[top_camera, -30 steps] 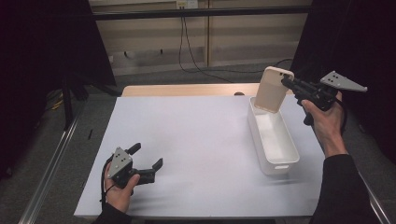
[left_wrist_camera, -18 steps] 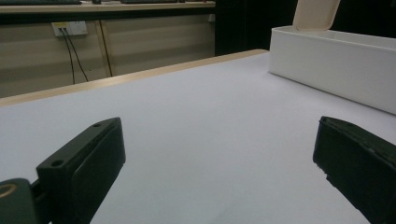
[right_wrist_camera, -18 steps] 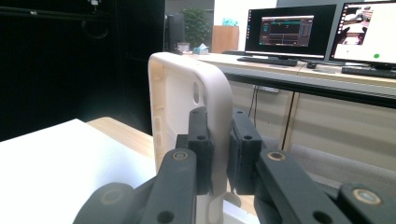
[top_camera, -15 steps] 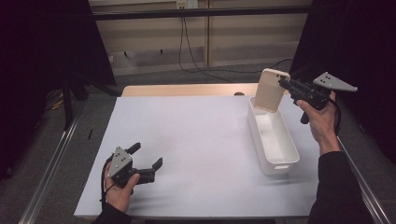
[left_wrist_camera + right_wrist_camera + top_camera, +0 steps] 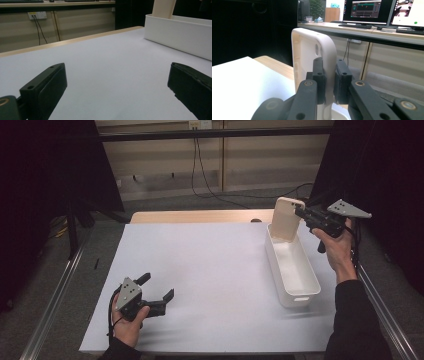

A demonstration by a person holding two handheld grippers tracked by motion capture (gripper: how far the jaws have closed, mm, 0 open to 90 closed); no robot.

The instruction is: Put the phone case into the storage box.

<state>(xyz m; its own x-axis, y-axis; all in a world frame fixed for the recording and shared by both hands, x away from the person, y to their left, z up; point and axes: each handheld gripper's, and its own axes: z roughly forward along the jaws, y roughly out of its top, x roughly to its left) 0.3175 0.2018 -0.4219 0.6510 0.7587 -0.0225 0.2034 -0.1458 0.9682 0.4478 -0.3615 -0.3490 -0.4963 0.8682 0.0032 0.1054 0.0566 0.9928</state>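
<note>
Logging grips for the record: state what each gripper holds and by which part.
The right gripper is shut on the cream lid, pinching its rim edge, above the white bin. The left gripper is open, holding nothing.

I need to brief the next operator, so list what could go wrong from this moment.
1. The right gripper pinches only one edge of the upright beige lid, so the lid could swivel or slip out of the grip.
2. The lid's lower end sits at the far end of the white bin; lowering it off-line could catch the rim and shove or tip the bin.
3. The left gripper is open and far from the bin, so nothing steadies it.
</note>
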